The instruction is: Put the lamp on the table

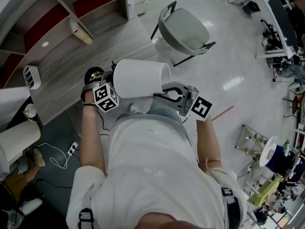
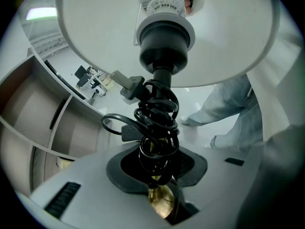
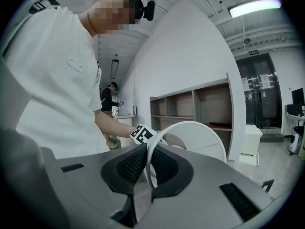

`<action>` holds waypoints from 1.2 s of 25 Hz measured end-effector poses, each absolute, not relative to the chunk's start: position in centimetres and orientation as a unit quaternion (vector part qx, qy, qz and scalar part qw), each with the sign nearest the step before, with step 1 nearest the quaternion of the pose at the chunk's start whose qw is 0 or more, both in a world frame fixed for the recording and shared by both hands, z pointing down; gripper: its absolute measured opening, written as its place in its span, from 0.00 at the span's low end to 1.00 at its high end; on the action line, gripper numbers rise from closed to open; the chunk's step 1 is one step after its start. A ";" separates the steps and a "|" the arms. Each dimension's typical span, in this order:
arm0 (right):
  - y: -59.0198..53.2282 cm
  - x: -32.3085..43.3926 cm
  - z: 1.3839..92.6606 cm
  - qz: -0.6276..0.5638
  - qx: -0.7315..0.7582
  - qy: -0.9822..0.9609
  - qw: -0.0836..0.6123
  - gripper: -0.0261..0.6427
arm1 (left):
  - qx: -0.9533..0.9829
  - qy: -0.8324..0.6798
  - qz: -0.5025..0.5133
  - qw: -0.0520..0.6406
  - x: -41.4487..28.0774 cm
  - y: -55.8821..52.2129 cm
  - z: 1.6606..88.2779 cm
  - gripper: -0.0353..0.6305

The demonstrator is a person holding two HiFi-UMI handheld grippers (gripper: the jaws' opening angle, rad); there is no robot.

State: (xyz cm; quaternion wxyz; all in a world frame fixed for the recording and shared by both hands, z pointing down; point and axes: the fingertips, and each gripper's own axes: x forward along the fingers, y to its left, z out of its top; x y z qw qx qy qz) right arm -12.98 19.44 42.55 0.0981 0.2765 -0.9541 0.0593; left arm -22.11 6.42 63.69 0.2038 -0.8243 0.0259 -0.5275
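Holding lamp [image 1: 140,78] sideways in the air, just short of worktop [image 1: 71,63]: left gripper [image 2: 157,168] jaws clamped on cord-wrapped stem [image 2: 161,202], probably bearing weight; right gripper [image 3: 145,168] jaws pinching shade rim [image 3: 190,126], likely steadying.

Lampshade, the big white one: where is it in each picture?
Head view: the lampshade is in the middle, tipped sideways.
Left gripper view: it fills the top, seen from underneath.
Right gripper view: its rim is in the middle, pinched by the right gripper.
Shared landmark: the wooden shelf unit, top left, left, right of middle.
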 end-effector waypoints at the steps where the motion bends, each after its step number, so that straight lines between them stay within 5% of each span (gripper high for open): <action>1: 19.0 -12.1 42.6 0.058 0.269 -0.956 0.097 0.12 | -0.823 0.029 -0.530 0.200 -21.4 6.1 63.8 0.22; 19: 7.7 5.4 43.0 0.048 0.139 -0.984 0.101 0.12 | -0.802 0.117 -0.576 0.108 -7.2 -1.7 64.9 0.22; 30: 1.6 9.6 44.3 0.037 0.124 -0.980 0.153 0.12 | -0.804 0.110 -0.579 0.080 -2.6 -6.7 68.8 0.22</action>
